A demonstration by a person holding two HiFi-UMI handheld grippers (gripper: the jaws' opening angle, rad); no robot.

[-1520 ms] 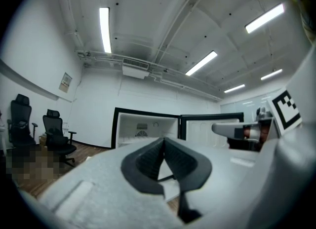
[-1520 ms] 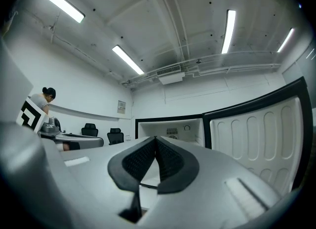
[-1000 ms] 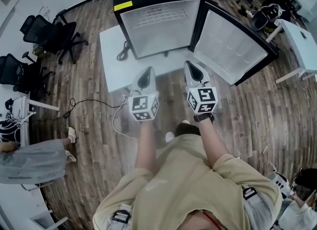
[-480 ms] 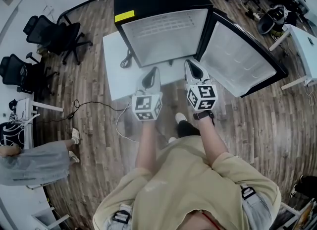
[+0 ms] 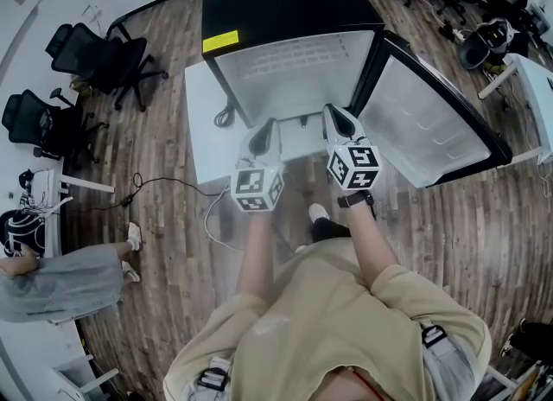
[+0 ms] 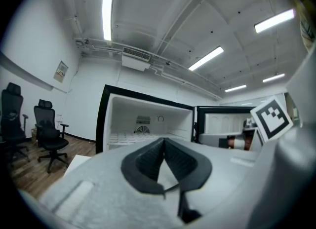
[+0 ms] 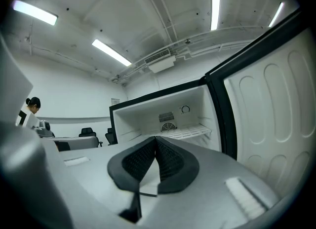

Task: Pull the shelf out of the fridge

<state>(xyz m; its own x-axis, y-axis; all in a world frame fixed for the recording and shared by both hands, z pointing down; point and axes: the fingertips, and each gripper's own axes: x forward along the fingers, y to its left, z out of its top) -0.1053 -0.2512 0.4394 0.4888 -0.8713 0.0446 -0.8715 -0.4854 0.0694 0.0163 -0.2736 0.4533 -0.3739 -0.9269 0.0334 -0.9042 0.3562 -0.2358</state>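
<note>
Probably light and stiff: the white wire-grid shelf (image 7: 193, 133) looks like thin coated bars, so it should slide on its side ledges without bending. The bars are likely slick and narrow, so a firm pinch is needed. Best hold, as a guess, is the front edge bar, one claw towards each front corner. A skewed pull could jam it in the ledges.

Looks: pale, flat, a lattice of fine bars lying level and spanning the cavity wall to wall, nothing on it that shows. It sits inside the black compact fridge with white lining (image 5: 289, 10), low in the cavity, at 6 o'clock from the round fan vent (image 7: 169, 126) on the back wall, also seen from the left (image 6: 123, 137).

The fridge stands on a white low surface (image 5: 203, 136) at 12 o'clock from both claws. The fridge door (image 5: 432, 123) is swung wide to 2 o'clock.

The left claw (image 5: 271, 124) is clenched on nothing, black pads meeting at the tip (image 6: 164, 140). The right claw (image 5: 333, 111) is likewise clenched and empty (image 7: 156, 138). Both point level at the open cavity, just short of it and not touching the shelf, so both would have to be released before any grasp
</note>
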